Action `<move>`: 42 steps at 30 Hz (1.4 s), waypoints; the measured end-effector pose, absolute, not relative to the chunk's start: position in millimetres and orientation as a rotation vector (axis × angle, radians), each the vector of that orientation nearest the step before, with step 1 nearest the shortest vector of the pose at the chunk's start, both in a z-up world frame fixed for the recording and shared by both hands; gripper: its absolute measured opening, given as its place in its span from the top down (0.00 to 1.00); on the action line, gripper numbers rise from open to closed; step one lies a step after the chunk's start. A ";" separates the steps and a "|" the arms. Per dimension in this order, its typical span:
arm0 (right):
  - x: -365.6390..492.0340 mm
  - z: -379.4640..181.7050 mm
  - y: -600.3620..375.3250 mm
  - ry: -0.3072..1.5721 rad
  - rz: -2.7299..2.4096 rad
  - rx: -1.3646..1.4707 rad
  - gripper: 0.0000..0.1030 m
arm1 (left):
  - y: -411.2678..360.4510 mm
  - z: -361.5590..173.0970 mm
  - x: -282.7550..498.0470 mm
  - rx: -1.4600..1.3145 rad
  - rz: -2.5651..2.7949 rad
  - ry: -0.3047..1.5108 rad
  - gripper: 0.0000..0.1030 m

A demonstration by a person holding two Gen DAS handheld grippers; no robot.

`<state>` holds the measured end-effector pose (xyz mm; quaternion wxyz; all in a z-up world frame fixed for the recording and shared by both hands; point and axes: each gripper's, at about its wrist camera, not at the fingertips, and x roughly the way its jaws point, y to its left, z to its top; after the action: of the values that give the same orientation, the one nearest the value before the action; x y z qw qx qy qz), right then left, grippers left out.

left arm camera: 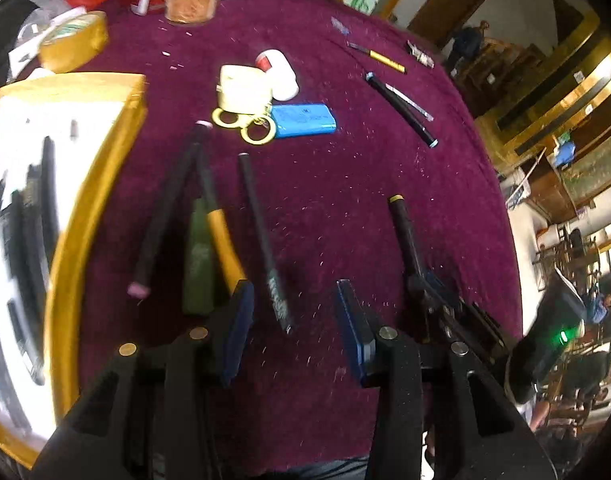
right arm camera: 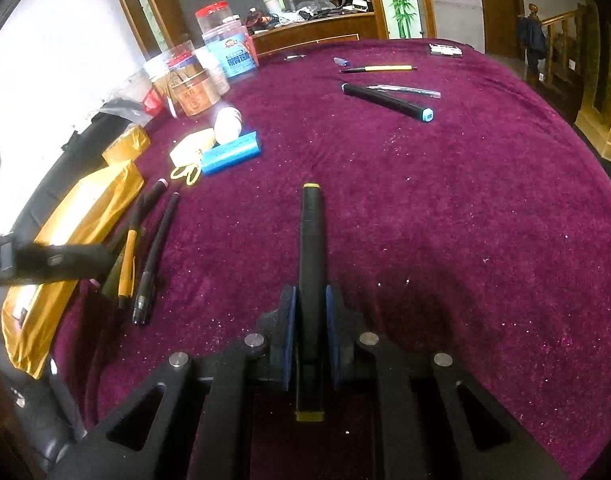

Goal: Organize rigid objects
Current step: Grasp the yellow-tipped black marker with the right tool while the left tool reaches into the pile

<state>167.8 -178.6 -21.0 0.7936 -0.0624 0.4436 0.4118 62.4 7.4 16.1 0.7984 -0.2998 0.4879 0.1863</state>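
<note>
My right gripper [right arm camera: 311, 300] is shut on a black marker with yellow end caps [right arm camera: 311, 240], held just above the purple tablecloth [right arm camera: 445, 208]. The same marker [left arm camera: 403, 232] and the right gripper [left arm camera: 437, 300] show at the right of the left wrist view. My left gripper [left arm camera: 293, 300] is open and empty above the cloth; a thin black pen [left arm camera: 261, 236] lies between its fingers. Left of it lie a black marker with pink caps [left arm camera: 165, 216], a yellow pen [left arm camera: 221, 236] and a dark green pen [left arm camera: 197, 264]. A gold box [left arm camera: 85, 208] holding several dark pens sits at the far left.
A blue case [left arm camera: 305, 120], yellow scissors [left arm camera: 245, 126], a tape roll [left arm camera: 241, 88] and a white bottle [left arm camera: 281, 76] sit mid-table. A blue-capped black marker [right arm camera: 385, 102], a clear pen [right arm camera: 405, 90] and a yellow pencil [right arm camera: 381, 68] lie farther off. Jars [right arm camera: 193, 88] stand at the back left.
</note>
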 end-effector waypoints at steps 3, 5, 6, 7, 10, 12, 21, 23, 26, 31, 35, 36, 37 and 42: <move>164.2 -22.1 -178.8 0.949 0.885 -0.139 0.88 | 13.7 3.8 77.9 -0.638 0.444 1.078 0.64; 162.1 -22.2 -178.3 0.944 0.885 -0.147 0.88 | 18.1 -5.5 84.3 -0.659 0.447 1.105 0.68; 162.1 -22.2 -178.1 0.945 0.886 -0.145 0.88 | 19.5 -9.6 87.3 -0.666 0.444 1.114 0.68; 162.0 -22.5 -178.2 0.946 0.887 -0.143 0.88 | 19.5 -13.6 90.9 -0.657 0.446 1.128 0.74; 161.6 -22.4 -177.6 0.944 0.886 -0.150 0.88 | 17.0 -19.0 92.9 -0.615 0.521 1.159 0.91; 161.2 -22.2 -177.3 0.943 0.884 -0.152 0.87 | 13.5 -18.5 89.2 -0.613 0.524 1.168 0.91; 160.0 -22.5 -175.6 0.939 0.880 -0.164 0.87 | -6.7 -17.1 89.0 -0.446 0.483 1.150 0.91; 159.5 -22.3 -175.3 0.937 0.877 -0.169 0.87 | -4.3 -17.2 89.0 -0.448 0.473 1.137 0.91; 158.8 -22.3 -175.5 0.936 0.876 -0.168 0.87 | 3.0 -17.1 79.1 -0.515 0.458 1.104 0.94; 156.9 -22.7 -176.1 0.929 0.876 -0.171 0.87 | -8.6 3.8 52.4 -0.605 0.371 1.009 0.94; 156.1 -22.5 -175.9 0.926 0.872 -0.176 0.87 | -27.5 27.5 26.5 -0.600 0.329 0.934 0.94; 155.9 -22.5 -175.8 0.924 0.871 -0.179 0.87 | -32.0 31.1 19.5 -0.594 0.327 0.931 0.93; 155.4 -22.5 -175.8 0.924 0.870 -0.180 0.87 | -35.0 32.9 15.0 -0.591 0.326 0.930 0.94; 155.3 -21.2 -176.3 0.920 0.867 -0.165 0.88 | -41.4 47.0 -16.4 -0.561 0.389 0.883 0.93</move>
<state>155.3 -176.3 -21.2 0.8036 -0.0771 0.4295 0.4048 -16.4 -41.4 47.0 0.8482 -0.2663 0.4190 0.1845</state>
